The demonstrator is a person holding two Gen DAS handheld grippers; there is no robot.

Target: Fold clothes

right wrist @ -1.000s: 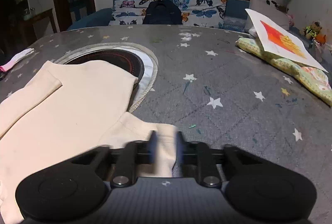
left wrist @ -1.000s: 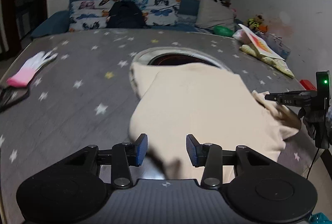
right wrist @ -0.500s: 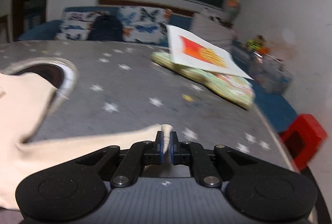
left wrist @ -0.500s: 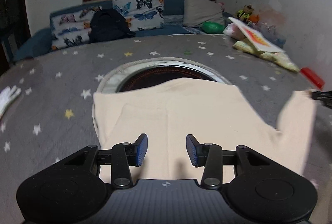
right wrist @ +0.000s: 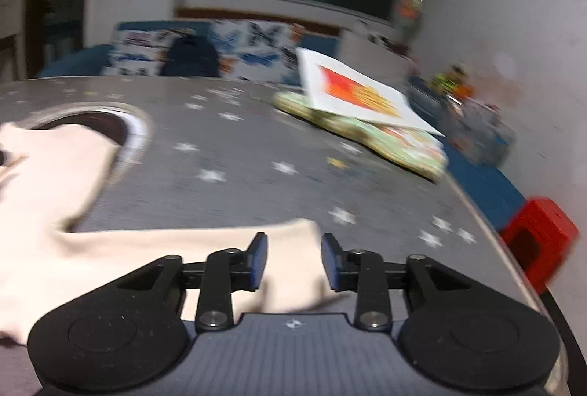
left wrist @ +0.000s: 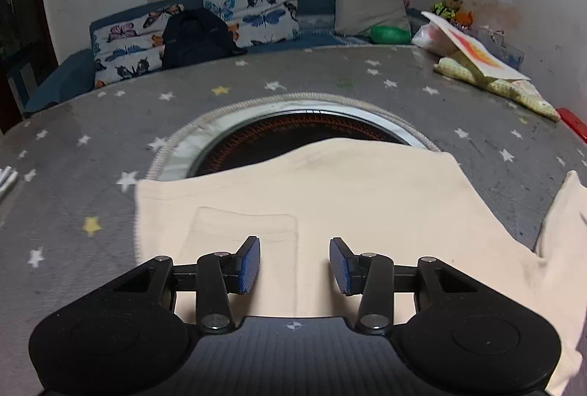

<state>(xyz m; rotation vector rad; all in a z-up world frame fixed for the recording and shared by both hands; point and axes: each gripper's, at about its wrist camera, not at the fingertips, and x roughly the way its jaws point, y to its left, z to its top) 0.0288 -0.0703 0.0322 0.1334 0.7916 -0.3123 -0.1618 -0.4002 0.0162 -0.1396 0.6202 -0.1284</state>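
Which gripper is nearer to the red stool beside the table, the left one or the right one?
Right. The right gripper is over the garment's end near the table edge, with the red stool just beyond. The left gripper hangs over the garment's middle, far from it.

Both wrist cameras sit low behind their claws, close over the desk (left wrist: 477,124), facing the sofa (right wrist: 256,54); both show the cream garment (left wrist: 330,198).

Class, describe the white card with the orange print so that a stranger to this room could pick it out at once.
Start at the big round table with the grey star-patterned cover and look to its far right edge, near the wall. A green patterned cushion lies there, and the card rests tilted on top of it. It is the only flat white sheet there, with a red-orange block printed across it.
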